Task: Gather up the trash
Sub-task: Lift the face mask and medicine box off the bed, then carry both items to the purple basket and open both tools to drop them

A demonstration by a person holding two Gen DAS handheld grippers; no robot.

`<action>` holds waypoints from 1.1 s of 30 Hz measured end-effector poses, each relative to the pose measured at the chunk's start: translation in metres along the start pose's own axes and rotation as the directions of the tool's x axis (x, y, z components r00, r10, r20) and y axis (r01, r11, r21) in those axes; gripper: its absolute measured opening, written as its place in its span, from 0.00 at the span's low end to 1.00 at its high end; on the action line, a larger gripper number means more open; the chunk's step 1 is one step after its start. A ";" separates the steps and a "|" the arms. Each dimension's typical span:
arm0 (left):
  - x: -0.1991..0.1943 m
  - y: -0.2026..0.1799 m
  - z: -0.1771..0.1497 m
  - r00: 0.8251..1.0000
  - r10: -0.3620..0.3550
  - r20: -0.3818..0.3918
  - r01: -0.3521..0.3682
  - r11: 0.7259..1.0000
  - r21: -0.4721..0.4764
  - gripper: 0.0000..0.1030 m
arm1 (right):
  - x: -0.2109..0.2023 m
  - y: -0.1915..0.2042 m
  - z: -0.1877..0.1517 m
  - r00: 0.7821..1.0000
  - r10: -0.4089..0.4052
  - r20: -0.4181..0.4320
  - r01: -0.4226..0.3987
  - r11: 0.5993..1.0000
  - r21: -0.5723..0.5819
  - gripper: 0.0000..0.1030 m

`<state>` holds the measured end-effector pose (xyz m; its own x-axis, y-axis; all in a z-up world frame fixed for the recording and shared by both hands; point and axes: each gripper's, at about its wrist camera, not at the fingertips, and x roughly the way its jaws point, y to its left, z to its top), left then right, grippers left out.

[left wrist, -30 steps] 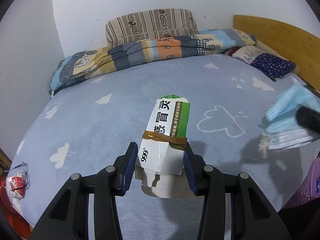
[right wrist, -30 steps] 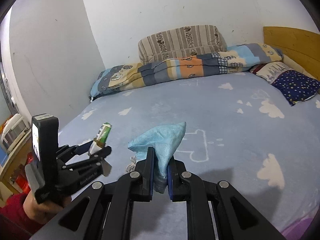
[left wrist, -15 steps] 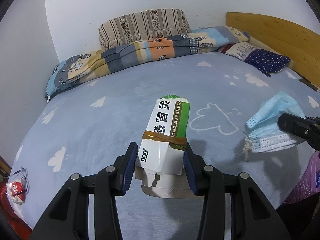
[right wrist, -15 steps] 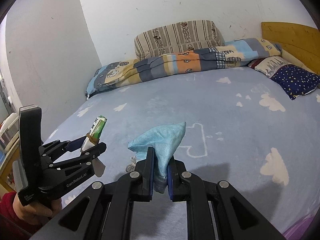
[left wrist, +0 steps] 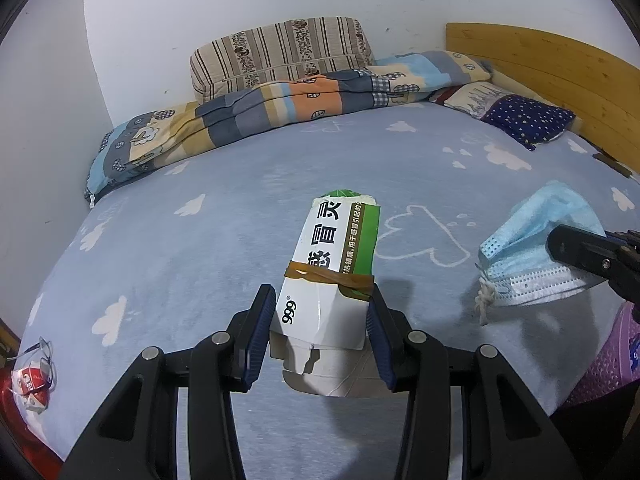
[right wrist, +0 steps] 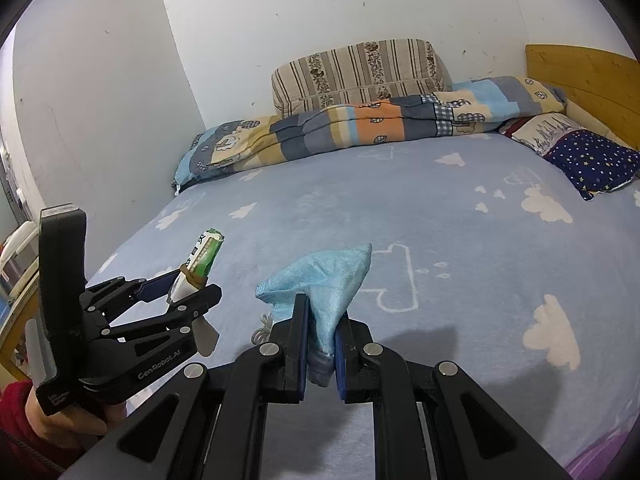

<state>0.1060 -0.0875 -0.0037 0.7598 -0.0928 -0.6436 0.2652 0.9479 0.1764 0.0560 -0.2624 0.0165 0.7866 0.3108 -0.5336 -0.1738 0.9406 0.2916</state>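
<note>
Both lifted clear of the bed for carrying off, the left gripper (left wrist: 322, 326) clamps a medicine box (left wrist: 334, 264) half-wide between its jaws, while the right gripper (right wrist: 322, 350), nearly closed, pinches a face mask (right wrist: 320, 284).

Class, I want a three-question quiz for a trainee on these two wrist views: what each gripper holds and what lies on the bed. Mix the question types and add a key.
1. True or false: the left gripper is shut on a green and white medicine box.
2. What does the right gripper pinch?
A. a sock
B. a blue face mask
C. a pillowcase
3. Fill in: the bedsheet is printed with white ____.

Key
1. True; its pads press both sides of the box.
2. B
3. clouds
</note>
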 end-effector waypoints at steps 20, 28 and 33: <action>-0.003 -0.008 0.002 1.000 -0.008 0.009 0.008 1.000 0.011 0.42 | -0.002 -0.002 -0.001 1.000 -0.021 0.005 0.020 0.999 0.026 0.11; -0.015 -0.027 0.010 0.987 -0.159 0.023 0.158 0.987 0.027 0.42 | -0.024 -0.010 0.001 0.999 -0.030 0.043 0.027 0.997 0.077 0.11; -0.040 -0.067 0.018 0.930 -0.367 0.017 0.364 0.927 0.087 0.42 | -0.069 -0.034 -0.006 0.997 -0.041 0.066 0.031 0.989 0.147 0.11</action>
<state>0.0689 -0.1530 0.0234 0.6194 -0.4396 -0.6504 0.5742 0.8187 -0.0064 0.0040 -0.3151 0.0383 0.8303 0.2622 -0.4918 -0.0601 0.9194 0.3888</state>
